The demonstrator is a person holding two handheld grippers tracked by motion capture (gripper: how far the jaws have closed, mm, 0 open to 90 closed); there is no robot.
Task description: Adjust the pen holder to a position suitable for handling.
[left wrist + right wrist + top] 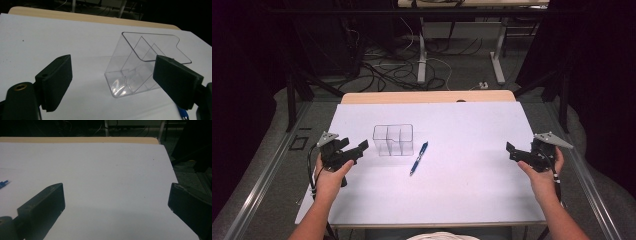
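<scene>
1. White table (462, 195) with a wooden strip along its far edge. Dark floor beyond it with cables and metal table legs.
2. Clear plastic organizer box (393, 139), split by dividers into compartments, stands upright left of the table's centre. All compartments look empty.
3. Blue pen (418, 158) lies flat on the table just right of the box, close to it but apart. It runs diagonally, with its upper end nearest the box's near right corner.
4. Left gripper (360, 146) is held in the person's left hand (331, 176) near the left table edge, pointing right at the box. Tips are just beside the box's left wall; can't tell touching or not from the high view.
5. In the left gripper view the left gripper (112, 80) has its jaws spread wide with nothing between the pads. The organizer box (140, 67) sits ahead, nearer the right-hand jaw, which overlaps the box's corner. The pen tip (183, 115) peeks out at the bottom right.
6. Right gripper (510, 148) is in the right hand (543, 174) at the right table edge, pointing left, well apart from the box and the pen.
7. In the right gripper view the right gripper (116, 200) has its jaws spread wide over bare tabletop, holding nothing. The pen end (3, 183) shows at the far left edge.
</scene>
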